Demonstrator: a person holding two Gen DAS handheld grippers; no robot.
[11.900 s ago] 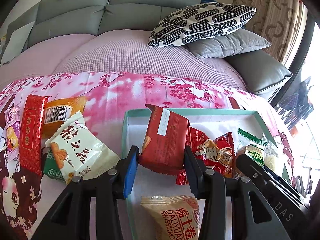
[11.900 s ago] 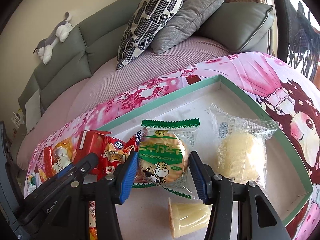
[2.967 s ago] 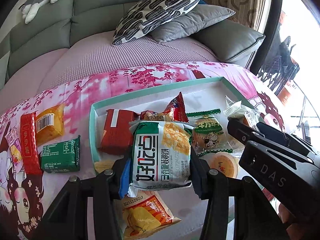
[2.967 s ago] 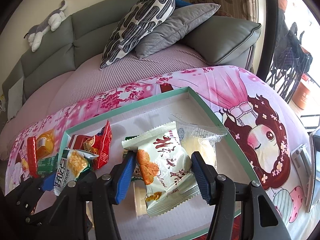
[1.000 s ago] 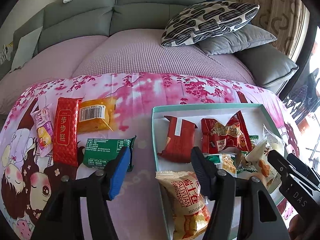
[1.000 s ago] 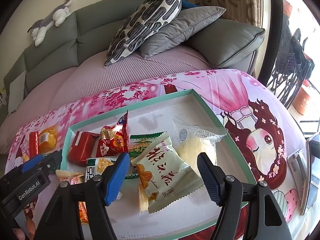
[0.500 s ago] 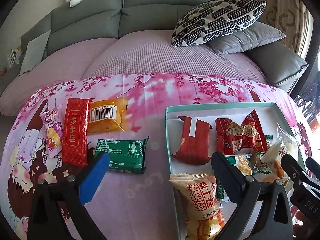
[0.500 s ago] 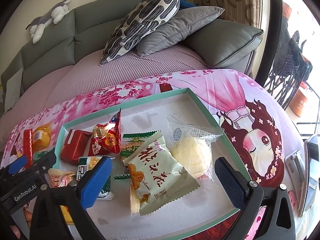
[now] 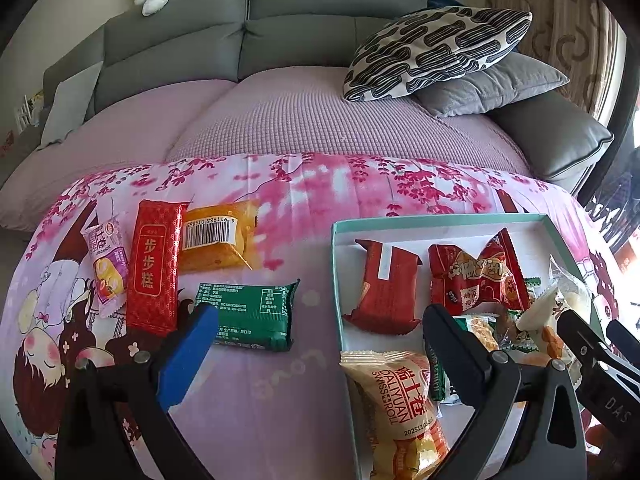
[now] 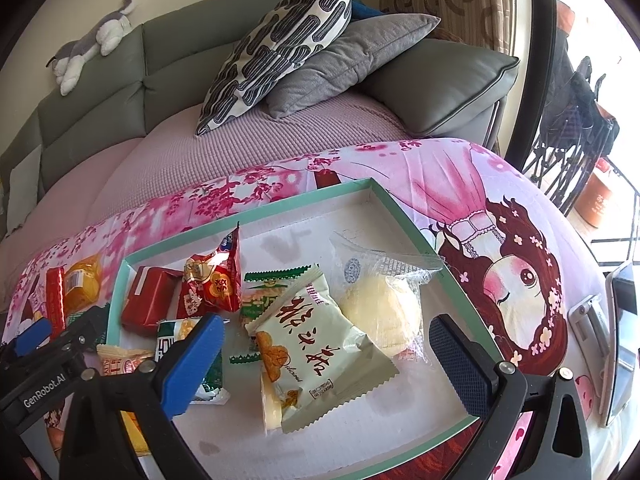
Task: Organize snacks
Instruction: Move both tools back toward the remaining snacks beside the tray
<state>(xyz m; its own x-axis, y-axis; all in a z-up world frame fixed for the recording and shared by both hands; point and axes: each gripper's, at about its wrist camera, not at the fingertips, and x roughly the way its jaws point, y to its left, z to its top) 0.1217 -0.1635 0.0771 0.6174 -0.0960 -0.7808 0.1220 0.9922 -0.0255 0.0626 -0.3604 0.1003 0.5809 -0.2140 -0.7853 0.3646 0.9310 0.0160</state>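
A teal-rimmed white box on the pink printed cloth holds several snack packs, among them a red pack, a pale green pack and a clear-wrapped bun. A Swiss roll pack lies at the box's near left. On the cloth left of the box lie a green pack, a red bar, an orange pack and a small pink pack. My left gripper is wide open and empty, above the cloth between green pack and box. My right gripper is wide open and empty over the pale green pack.
A grey sofa with a purple cover runs behind the table. A patterned pillow and a grey pillow lie on it. A phone or tablet lies at the table's right edge.
Both grippers let go of their packs in the box and opened wide. The left gripper moved left toward the loose snacks. The right gripper pulled back a little.
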